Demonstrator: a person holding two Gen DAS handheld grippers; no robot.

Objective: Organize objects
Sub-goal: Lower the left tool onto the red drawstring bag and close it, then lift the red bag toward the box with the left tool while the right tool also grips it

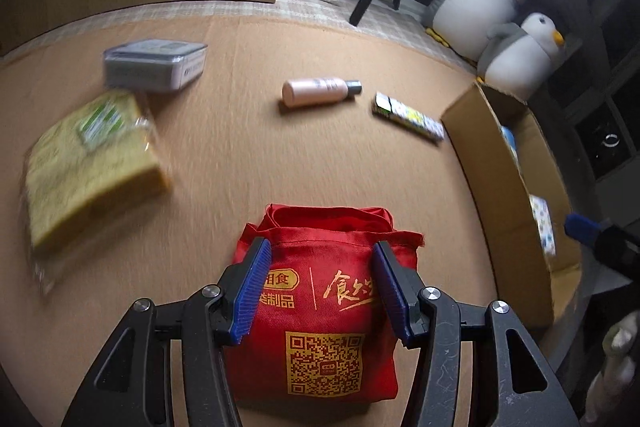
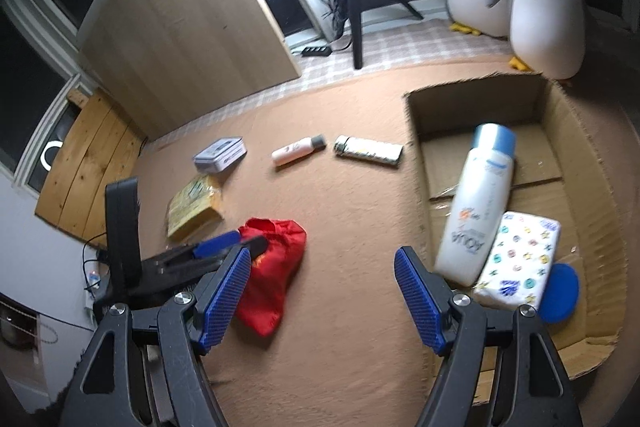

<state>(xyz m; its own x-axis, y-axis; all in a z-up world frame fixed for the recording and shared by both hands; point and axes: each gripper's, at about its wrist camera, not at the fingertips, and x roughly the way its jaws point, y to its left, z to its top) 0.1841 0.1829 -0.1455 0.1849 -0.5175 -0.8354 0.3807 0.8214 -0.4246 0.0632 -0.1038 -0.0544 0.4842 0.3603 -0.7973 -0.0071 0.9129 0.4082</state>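
Left gripper [image 1: 320, 287]: jaws parted, 1 blue pad at each side of the red bag [image 1: 324, 307], which lies directly ahead and beneath it. Whether the pads press the fabric cannot be told; nothing is lifted. Right gripper [image 2: 322, 291]: jaws wide apart, holding nothing, hovering over bare worktop [image 2: 340, 347] between the bag and the cardboard box [image 2: 476, 95].

Key relation: bag sits centred between the left jaws, its long axis running along the fingers, printed face up. Left gripper is plainly the nearer; the box lies to its right, so the carry likely runs rightward.

Red bag: soft folded cloth, gold lettering and a QR code, bunched at its far end; probably slack when lifted.

Box contents: white bottle [image 2: 476, 203], patterned tissue pack [image 2: 520, 259], blue disc [image 2: 562, 287].

Loose on the worktop: grey tin [image 1: 154, 65], yellow packet [image 1: 88, 163], pink bottle [image 1: 320, 91], patterned stick pack [image 1: 408, 119].
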